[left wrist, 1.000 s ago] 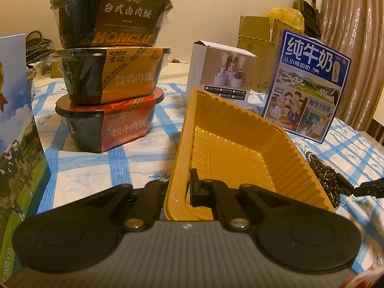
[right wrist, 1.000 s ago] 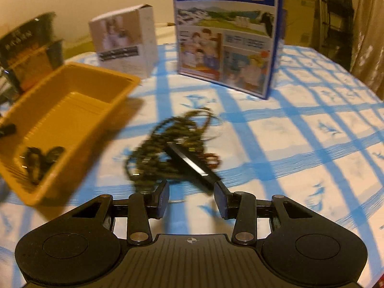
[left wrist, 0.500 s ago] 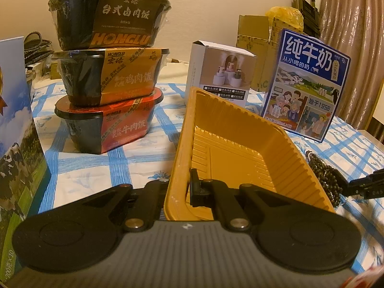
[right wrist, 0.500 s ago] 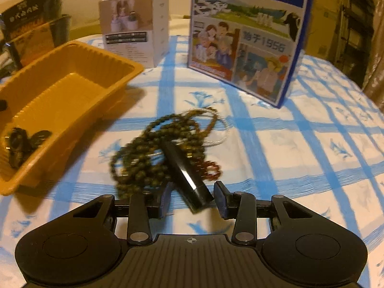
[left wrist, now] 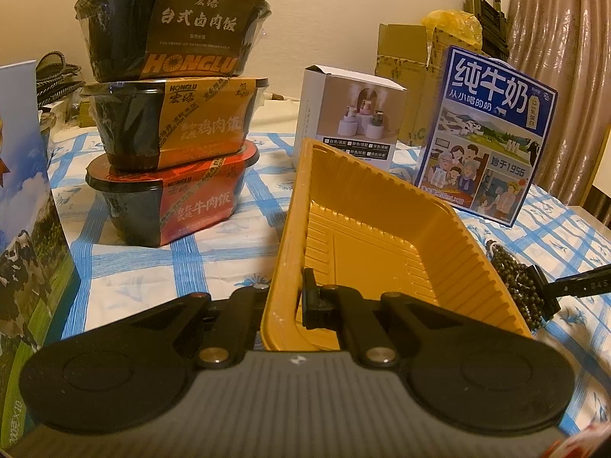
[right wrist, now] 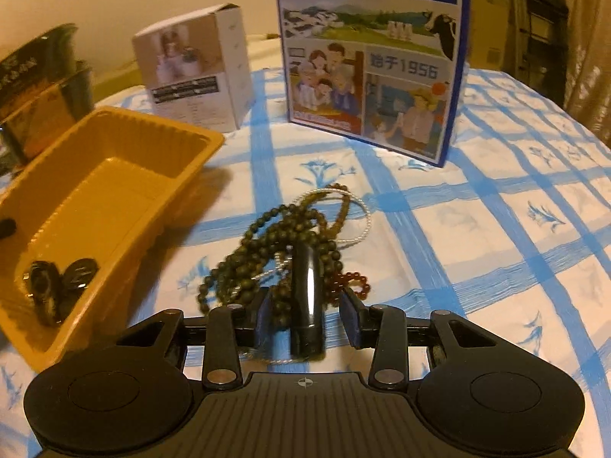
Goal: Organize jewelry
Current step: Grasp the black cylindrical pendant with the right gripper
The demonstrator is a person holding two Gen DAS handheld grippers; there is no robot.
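My left gripper (left wrist: 284,297) is shut on the near wall of the yellow tray (left wrist: 382,229). The tray (right wrist: 114,152) also shows at the left of the right wrist view, with dark items (right wrist: 57,282) in its near corner. A pile of jewelry lies on the cloth to the tray's right: dark green bead strands (right wrist: 275,236), a thin silvery chain (right wrist: 362,225), red beads (right wrist: 351,282). A black glossy bar (right wrist: 307,297) lies over the pile, between my right gripper's (right wrist: 307,315) open fingers. The beads (left wrist: 515,278) also show in the left wrist view.
Three stacked meal bowls (left wrist: 172,133) stand left of the tray. A white box (left wrist: 347,114) and a blue milk carton (left wrist: 485,133) stand behind it. A picture box (left wrist: 23,229) is at the far left. The table has a blue-checked cloth (right wrist: 496,210).
My right gripper moved forward onto the jewelry pile; the black bar now lies straight between its fingers. The left gripper kept its hold on the tray.
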